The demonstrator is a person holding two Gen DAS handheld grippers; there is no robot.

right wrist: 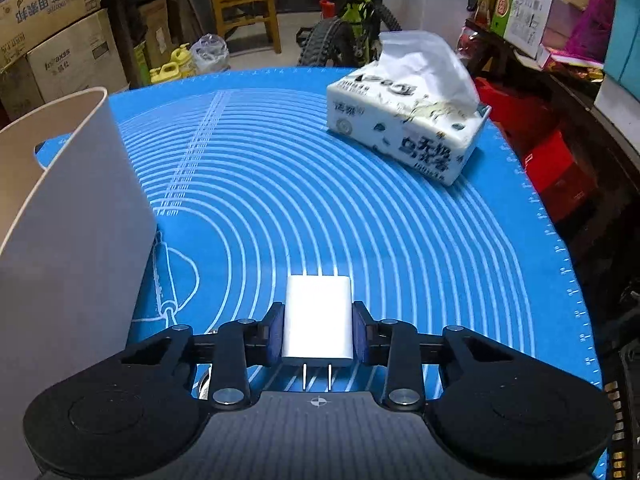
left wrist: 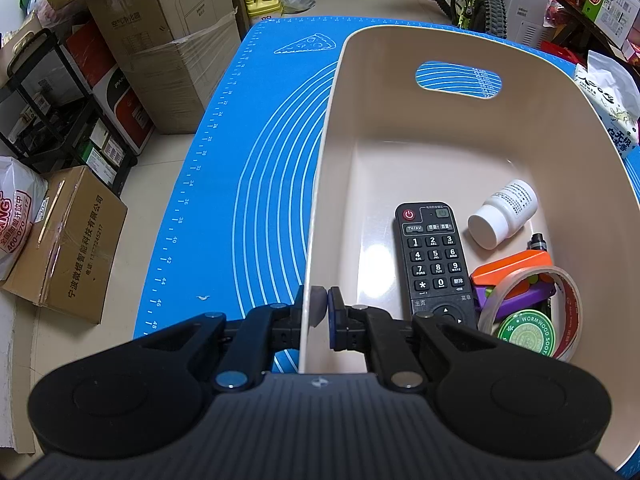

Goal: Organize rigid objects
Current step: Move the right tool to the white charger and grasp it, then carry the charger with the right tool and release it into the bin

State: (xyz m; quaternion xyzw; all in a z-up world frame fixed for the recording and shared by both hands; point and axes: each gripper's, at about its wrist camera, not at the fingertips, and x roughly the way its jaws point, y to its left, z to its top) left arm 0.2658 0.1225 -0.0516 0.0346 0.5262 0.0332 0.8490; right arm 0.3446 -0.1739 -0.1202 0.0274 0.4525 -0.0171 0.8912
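Observation:
In the left wrist view my left gripper (left wrist: 322, 306) is shut on the near left wall of a beige plastic bin (left wrist: 332, 128), one pad on each side of the rim. Inside the bin lie a black remote control (left wrist: 434, 260), a white pill bottle (left wrist: 504, 212), an orange and purple toy (left wrist: 512, 276), a roll of clear tape (left wrist: 560, 312) and a green round tin (left wrist: 528, 332). In the right wrist view my right gripper (right wrist: 318, 330) is shut on a white plug-in charger (right wrist: 318, 320) on the blue mat (right wrist: 360, 220), its two prongs pointing toward the camera. The bin (right wrist: 60, 220) stands to its left.
A soft pack of tissues (right wrist: 404, 128) lies on the mat at the far right. Cardboard boxes (left wrist: 160, 40), a black rack (left wrist: 52, 104) and bags crowd the floor left of the table. A bicycle (right wrist: 356, 20) and a wooden chair (right wrist: 244, 4) stand beyond the far edge.

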